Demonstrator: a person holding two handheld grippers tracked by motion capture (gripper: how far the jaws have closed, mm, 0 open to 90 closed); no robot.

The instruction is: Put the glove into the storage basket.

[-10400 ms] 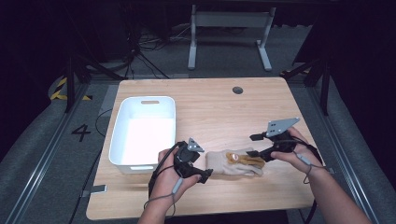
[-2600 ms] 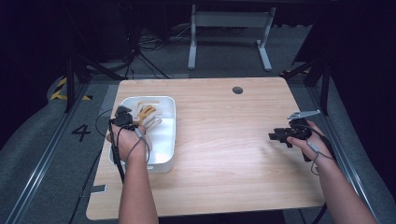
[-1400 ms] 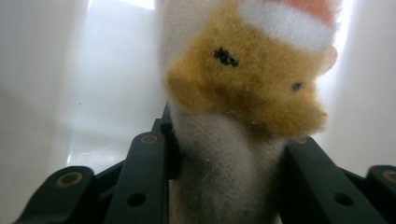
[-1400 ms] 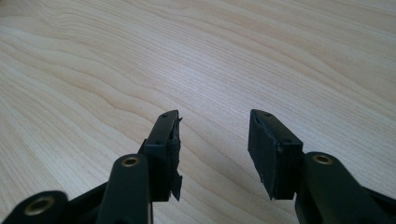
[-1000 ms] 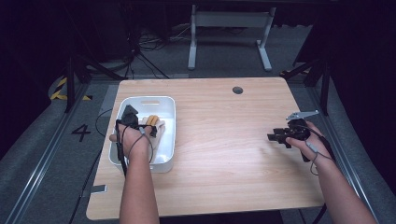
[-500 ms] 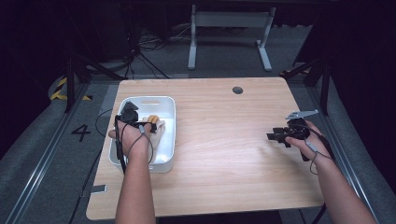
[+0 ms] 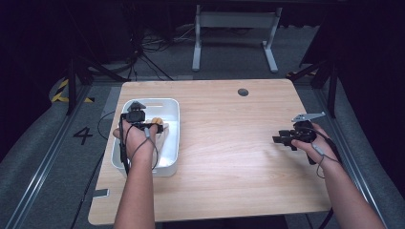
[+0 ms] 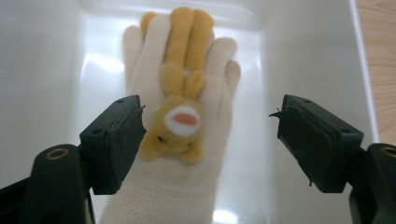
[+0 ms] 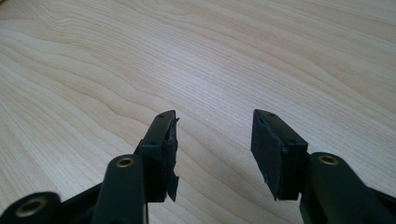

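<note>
- Left gripper point(image 8: 205, 140) hung over the white plastic bin point(image 7: 169, 143) at abt 9 o'clock on the wooden table point(image 7: 229, 162); in high view it sat at point(image 7: 143, 121).
- Its jaws had just been closing a little but stood wide apart, released, pads pressing on nothing.
- Cream glove point(image 8: 187, 154) w/ a tan plush bunny point(image 8: 180, 116) on its back lay flat on the bin floor, below the jaws & between them in left gripper view, fingers pointing to 12 o'clock of that view.
- In high view a bit of the glove point(image 7: 157, 125) showed just beside the gripper, at its 3 o'clock, inside the bin.
- Right gripper point(image 9: 212, 149) was near the table's 3 o'clock edge, well apart from the bin; high view has it at point(image 7: 286, 139), pointing toward 9 o'clock.
- Its jaws stood partly apart, nothing btwn them, bare wood grain under.
</note>
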